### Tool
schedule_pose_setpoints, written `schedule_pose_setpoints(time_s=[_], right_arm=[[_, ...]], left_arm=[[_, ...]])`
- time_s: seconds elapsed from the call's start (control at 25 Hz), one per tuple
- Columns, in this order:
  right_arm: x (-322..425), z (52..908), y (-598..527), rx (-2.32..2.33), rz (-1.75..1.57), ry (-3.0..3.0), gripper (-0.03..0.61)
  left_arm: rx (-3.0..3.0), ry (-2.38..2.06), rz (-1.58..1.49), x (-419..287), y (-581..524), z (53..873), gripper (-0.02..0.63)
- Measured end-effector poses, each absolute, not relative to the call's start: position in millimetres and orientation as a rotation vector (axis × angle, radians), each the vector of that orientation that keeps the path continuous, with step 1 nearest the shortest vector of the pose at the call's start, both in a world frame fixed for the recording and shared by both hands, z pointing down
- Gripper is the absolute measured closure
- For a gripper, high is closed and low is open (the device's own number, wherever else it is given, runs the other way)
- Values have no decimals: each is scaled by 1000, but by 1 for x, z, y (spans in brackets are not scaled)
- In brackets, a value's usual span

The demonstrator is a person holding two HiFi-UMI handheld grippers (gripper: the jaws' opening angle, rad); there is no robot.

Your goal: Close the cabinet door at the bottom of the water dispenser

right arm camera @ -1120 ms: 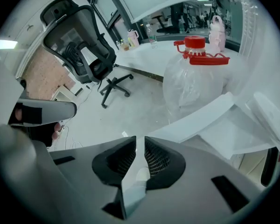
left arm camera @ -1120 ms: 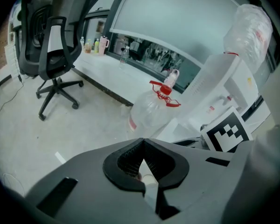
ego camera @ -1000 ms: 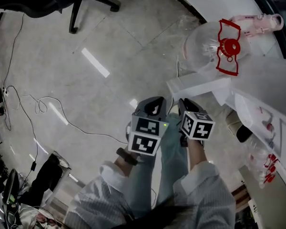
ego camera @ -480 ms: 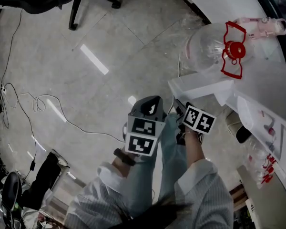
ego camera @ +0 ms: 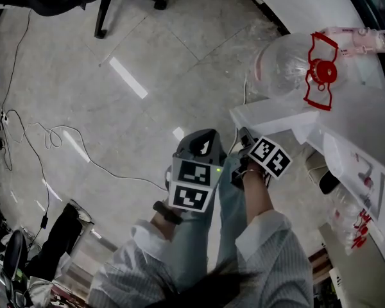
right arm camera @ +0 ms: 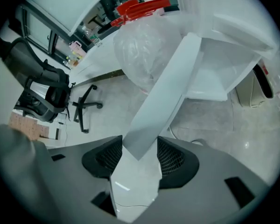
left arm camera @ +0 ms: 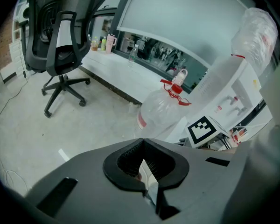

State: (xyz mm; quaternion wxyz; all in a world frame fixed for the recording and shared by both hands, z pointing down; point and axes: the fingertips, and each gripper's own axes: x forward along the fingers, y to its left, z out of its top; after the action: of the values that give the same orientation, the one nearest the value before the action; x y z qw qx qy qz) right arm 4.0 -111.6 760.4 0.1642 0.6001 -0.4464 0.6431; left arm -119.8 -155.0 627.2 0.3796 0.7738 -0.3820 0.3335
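My right hand-held gripper [right arm camera: 139, 149], its jaws just sprung wide apart, straddles without pinching the corner of the white cabinet door [right arm camera: 164, 97], which juts open from the water dispenser [left arm camera: 224, 85] beside the clear bottle [ego camera: 285, 66], while my left hand-held gripper [left arm camera: 143, 147] stays-free of anything, clenched tip to tip.

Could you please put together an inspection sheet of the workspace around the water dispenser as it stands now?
Surface: glossy pale tiled floor.
Job's things: white cabinet door stands open at the water dispenser's foot.
Clutter: empty water jug with red handle on the floor beside the door; pink bottle behind it.
Grippers: left gripper shut, empty; right gripper has just been opening, jaws apart, door's edge between them.
Cables: thin cables trail over the floor, head view's left.
Surroundings: black office chair.
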Motion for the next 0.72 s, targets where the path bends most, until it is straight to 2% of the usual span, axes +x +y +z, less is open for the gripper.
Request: schedule_pose_setpoints(time_s=[0.72], right_arm=[[24,761,-49,1599,1655,-1290,356]], left_arm=[[2032,-923,863,-90,-124,637,603]])
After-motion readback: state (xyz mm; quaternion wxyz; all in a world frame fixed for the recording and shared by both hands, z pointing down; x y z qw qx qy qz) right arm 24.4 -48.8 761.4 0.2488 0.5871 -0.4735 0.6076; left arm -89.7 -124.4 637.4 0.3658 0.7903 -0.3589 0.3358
